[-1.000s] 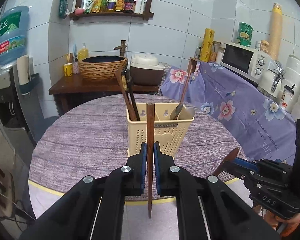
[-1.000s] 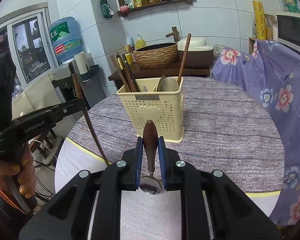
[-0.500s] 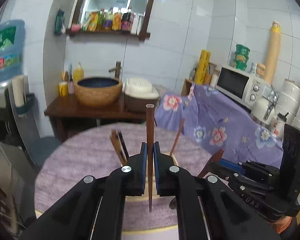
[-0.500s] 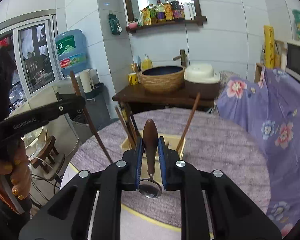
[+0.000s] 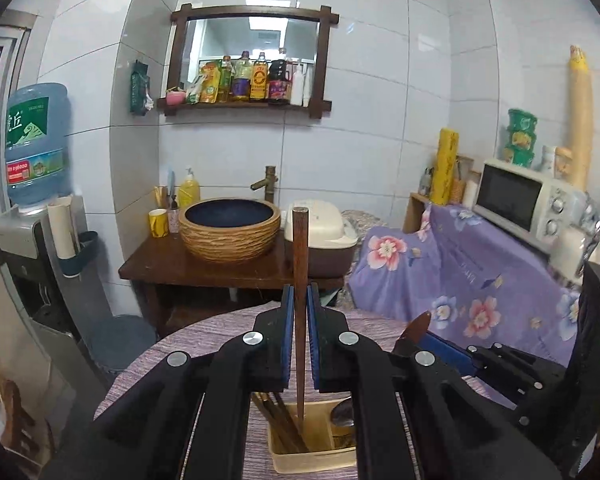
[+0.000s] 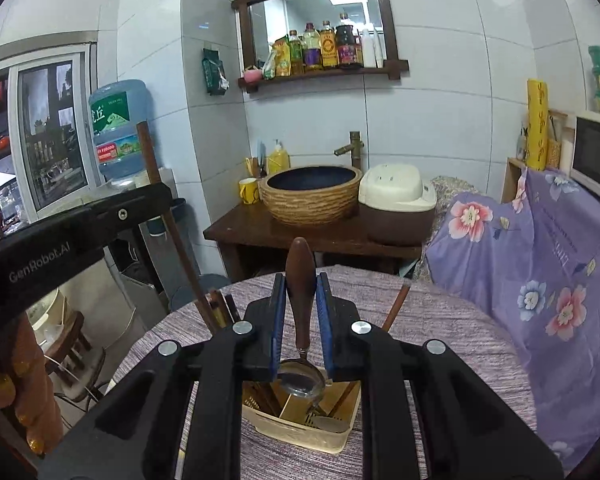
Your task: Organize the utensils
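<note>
Nearly home — the left gripper [image 5: 299, 336] pinches a chopstick [image 5: 300, 280] and the right gripper [image 6: 300, 320] pinches a spoon [image 6: 301, 300], both poised above the holder [image 6: 296, 428], which already holds several utensils — two drops remain.

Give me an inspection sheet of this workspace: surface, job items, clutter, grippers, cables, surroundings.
Surface: round table under a purple woven cloth.
Job's things: cream utensil holder below both grippers, already holding chopsticks and a spoon; single chopstick upright, tip over the holder; wooden-handled spoon, bowl end down over the holder.
Clutter: nothing seen on the table beyond the holder.
Grippers: left gripper shut on the chopstick; right gripper shut on the spoon.
Cables: loose wires on the floor at the left.
Surroundings: basin, rice cooker, microwave, water dispenser bottle, bottle shelf.
</note>
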The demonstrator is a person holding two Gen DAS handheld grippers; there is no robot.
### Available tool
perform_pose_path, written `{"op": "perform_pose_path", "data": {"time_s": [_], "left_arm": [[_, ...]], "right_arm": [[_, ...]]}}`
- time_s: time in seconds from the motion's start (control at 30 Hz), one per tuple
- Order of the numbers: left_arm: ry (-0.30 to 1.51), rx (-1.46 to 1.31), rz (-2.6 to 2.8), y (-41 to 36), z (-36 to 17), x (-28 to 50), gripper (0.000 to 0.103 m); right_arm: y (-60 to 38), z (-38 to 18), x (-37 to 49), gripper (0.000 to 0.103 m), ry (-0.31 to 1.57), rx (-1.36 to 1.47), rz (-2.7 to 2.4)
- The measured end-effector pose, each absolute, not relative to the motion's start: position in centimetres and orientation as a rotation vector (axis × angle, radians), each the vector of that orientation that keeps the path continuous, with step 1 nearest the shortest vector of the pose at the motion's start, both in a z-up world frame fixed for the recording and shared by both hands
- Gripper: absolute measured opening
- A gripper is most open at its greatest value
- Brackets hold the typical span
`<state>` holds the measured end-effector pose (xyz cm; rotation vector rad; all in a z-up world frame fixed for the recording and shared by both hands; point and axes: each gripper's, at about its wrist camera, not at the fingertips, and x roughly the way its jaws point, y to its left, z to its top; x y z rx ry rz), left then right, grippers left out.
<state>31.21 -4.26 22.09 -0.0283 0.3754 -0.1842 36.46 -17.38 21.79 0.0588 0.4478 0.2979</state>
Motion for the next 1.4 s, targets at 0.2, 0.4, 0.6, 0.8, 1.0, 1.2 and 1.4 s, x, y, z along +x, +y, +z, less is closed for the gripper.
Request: {"op": "perform_pose_path", "data": {"time_s": [0.2, 0.4, 0.6, 0.8, 1.0, 1.2, 1.4], "left_arm": [[0.424, -0.019, -0.152, -3.3, 16.9, 32.0, 0.008], [0.515, -0.057, -0.181, -2.4, 13.5, 33.0, 0.008], [0.552, -0.069, -0.209, -1.9, 12.0, 33.0, 0.008], [0.538, -0.124, -0.239, -0.6, 11.3, 30.9, 0.046], [0.472, -0.138, -0.245, 0.8, 10.4, 26.5, 0.071], [0.47, -0.091, -0.24, 1.9, 6.3, 21.7, 0.096], [0.535, -0.119, -0.204, 3.6, 2.2, 17.9, 0.098]], "right_arm": [[-17.6, 17.4, 37.6, 0.016, 0.5, 0.044, 0.28], [-18.0, 15.0, 38.2, 0.004, 0.541, 0.055, 0.281], [-18.2, 13.7, 37.3, 0.004, 0.543, 0.08, 0.291], [-19.2, 13.1, 34.0, 0.004, 0.498, 0.107, 0.298], [-21.4, 11.9, 30.5, 0.032, 0.498, 0.151, 0.276], [-22.8, 9.0, 25.9, 0.078, 0.487, 0.146, 0.2], [-21.8, 4.0, 20.4, 0.091, 0.526, 0.066, 0.162]]}}
